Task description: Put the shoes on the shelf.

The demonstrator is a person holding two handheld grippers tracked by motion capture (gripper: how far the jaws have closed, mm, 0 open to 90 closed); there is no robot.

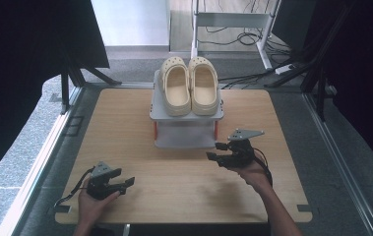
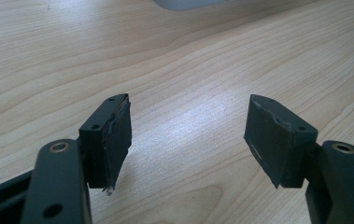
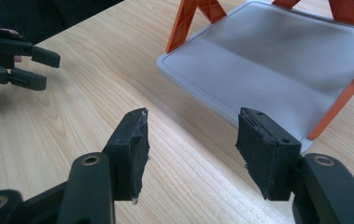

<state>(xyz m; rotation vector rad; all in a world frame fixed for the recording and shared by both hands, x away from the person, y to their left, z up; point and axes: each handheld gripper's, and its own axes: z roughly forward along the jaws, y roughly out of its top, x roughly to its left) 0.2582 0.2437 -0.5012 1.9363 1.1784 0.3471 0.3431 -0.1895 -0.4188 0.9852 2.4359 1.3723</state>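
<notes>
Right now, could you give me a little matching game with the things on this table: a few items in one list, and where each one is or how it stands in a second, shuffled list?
Things:
1. pair of cream clogs
2. grey two-tier rack
3. left gripper
4. right gripper

Places or states:
A. near the front left corner of the wooden table, jaws open, nothing between them
B. side by side on the top shelf
C. close to the rack's front right, jaws open and empty
D. standing at the far middle of the table, lower shelf bare

Pairs: 1-B, 2-D, 3-A, 4-C
</notes>
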